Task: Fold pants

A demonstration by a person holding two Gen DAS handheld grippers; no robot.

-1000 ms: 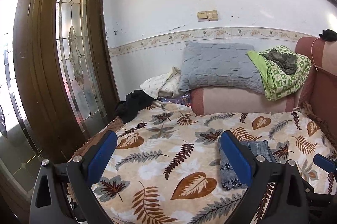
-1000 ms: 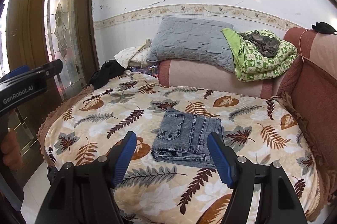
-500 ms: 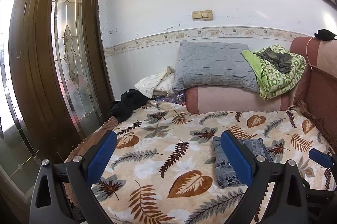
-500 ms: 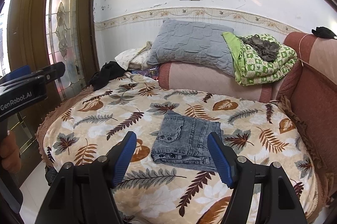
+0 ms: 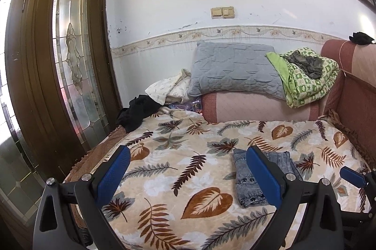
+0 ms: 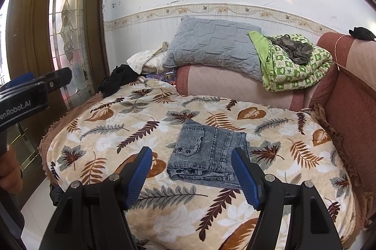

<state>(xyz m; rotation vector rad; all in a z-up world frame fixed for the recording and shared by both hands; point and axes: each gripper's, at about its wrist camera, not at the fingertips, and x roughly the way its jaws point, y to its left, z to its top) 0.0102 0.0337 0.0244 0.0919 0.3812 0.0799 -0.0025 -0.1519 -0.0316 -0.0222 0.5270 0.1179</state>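
The grey denim pants [image 6: 209,156] lie folded into a compact rectangle on the leaf-patterned blanket [image 6: 122,132]. In the left wrist view the pants [image 5: 249,181] show partly behind the right finger. My right gripper [image 6: 191,176] is open and empty, held back above the near edge of the bed, with the pants seen between its blue pads. My left gripper [image 5: 188,173] is open and empty, to the left of the pants. It also shows in the right wrist view [image 6: 35,91] at the far left.
A grey pillow [image 6: 213,45] and a green folded blanket [image 6: 293,66] rest on the pink sofa back [image 6: 235,87]. Black clothing [image 6: 117,79] lies at the bed's far left corner. A wooden door with stained glass [image 5: 70,57] stands on the left. The sofa arm [image 6: 352,97] bounds the right.
Both grippers have drawn back and up from the bed, so the folded pants look smaller and farther. The pants have not moved.
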